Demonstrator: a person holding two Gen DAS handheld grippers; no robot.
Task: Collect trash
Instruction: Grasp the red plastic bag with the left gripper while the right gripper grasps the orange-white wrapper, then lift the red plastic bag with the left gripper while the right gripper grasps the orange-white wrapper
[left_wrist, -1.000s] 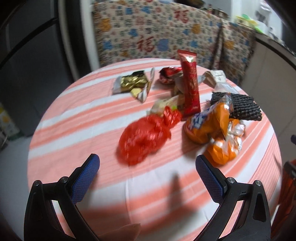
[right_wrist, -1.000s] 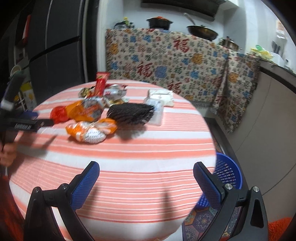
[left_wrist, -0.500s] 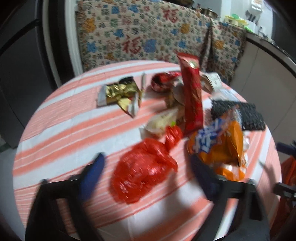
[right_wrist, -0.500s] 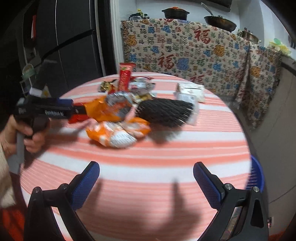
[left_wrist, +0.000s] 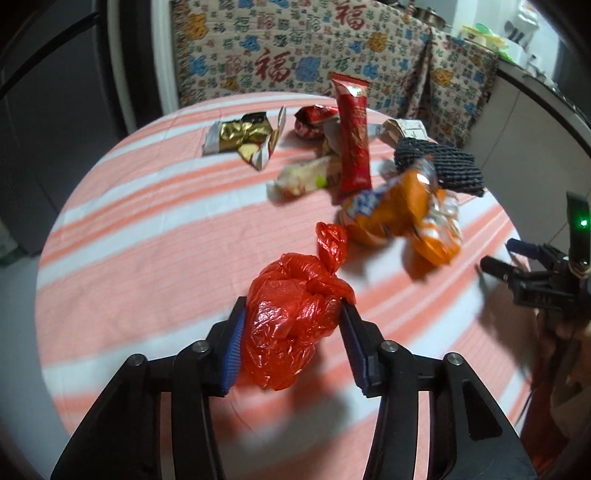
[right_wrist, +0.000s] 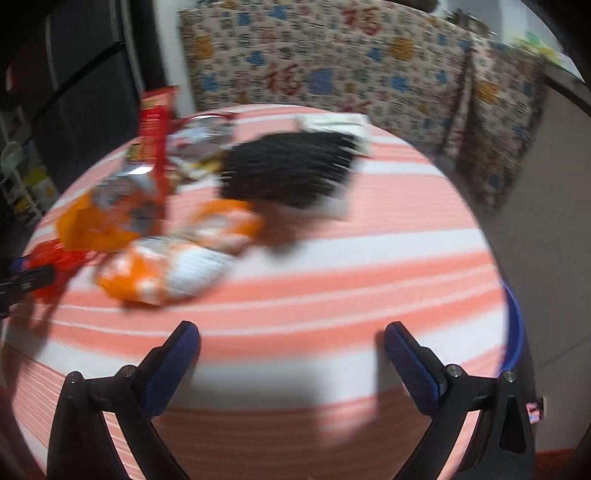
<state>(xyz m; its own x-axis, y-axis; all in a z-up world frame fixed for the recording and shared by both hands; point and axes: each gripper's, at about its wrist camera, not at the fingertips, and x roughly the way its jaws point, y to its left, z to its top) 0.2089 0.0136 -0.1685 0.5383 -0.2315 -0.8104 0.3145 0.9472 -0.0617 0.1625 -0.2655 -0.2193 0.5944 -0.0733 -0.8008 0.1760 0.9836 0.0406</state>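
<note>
Left hand-held gripper (left_wrist: 291, 334): its jaws are closing around a knotted red plastic bag (left_wrist: 295, 314), both blue pads already touching the bag's sides; the bag lies near the front of the round worktop (left_wrist: 147, 229), which is covered by an orange-and-white striped cloth. Right hand-held gripper (right_wrist: 291, 354): jaws wide apart with nothing between them, poised over bare cloth. Beyond the bag lie two orange snack packets (left_wrist: 402, 218), a tall red wrapper (left_wrist: 352, 136) propped upright, a gold foil wrapper (left_wrist: 243, 136), and a black mesh piece (left_wrist: 443, 166). A blue basket (right_wrist: 515, 325) shows past the worktop's right edge in the blurred right-wrist view.
</note>
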